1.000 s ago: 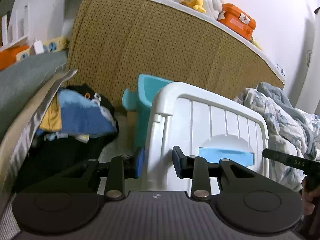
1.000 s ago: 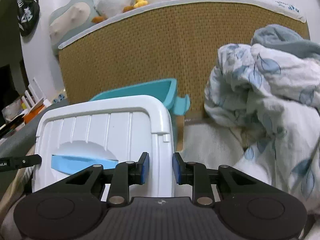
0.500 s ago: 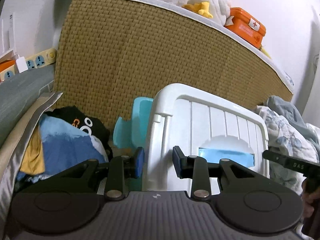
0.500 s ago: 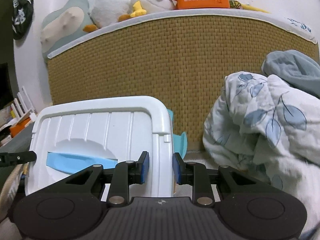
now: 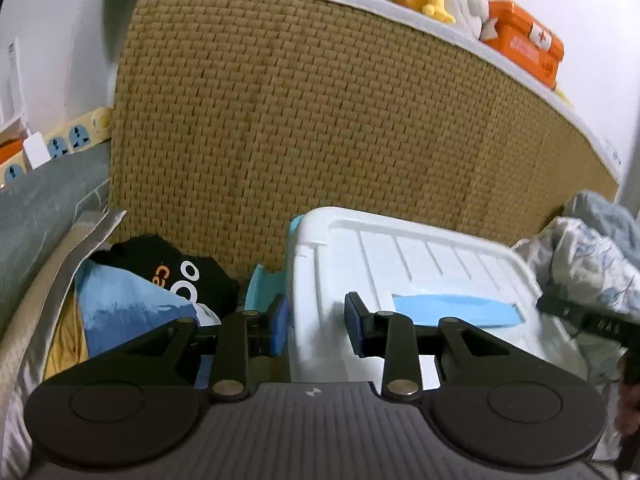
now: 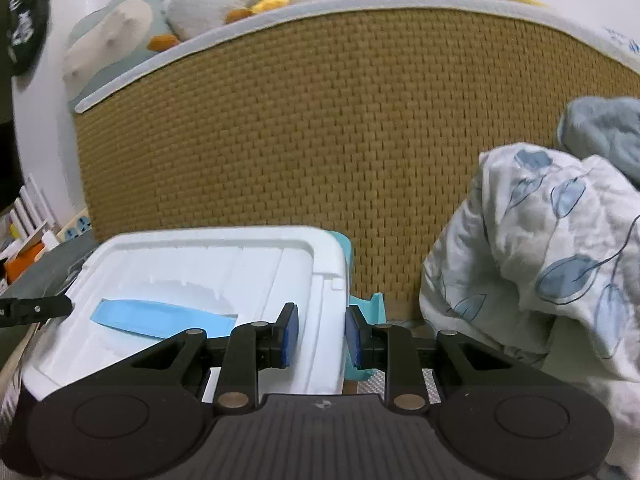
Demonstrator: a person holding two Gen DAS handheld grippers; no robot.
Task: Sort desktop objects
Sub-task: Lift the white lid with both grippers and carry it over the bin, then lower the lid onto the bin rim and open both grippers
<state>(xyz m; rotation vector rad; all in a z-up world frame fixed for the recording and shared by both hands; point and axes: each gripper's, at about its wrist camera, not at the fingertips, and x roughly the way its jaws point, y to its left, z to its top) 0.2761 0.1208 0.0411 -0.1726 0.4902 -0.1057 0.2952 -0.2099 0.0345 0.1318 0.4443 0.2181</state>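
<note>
I see a woven headboard filling the room ahead, an orange case on top. My left gripper and right gripper each pinch a corner of the white bin. Only my left view shows folded clothes; the right shows a leaf-print quilt, slightly blurred.

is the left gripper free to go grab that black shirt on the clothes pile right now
Probably not. The left gripper is shut on the near corner of the white bin, which the right gripper holds too. The black shirt lies uncovered to the left, but the bin must be set down first.
</note>
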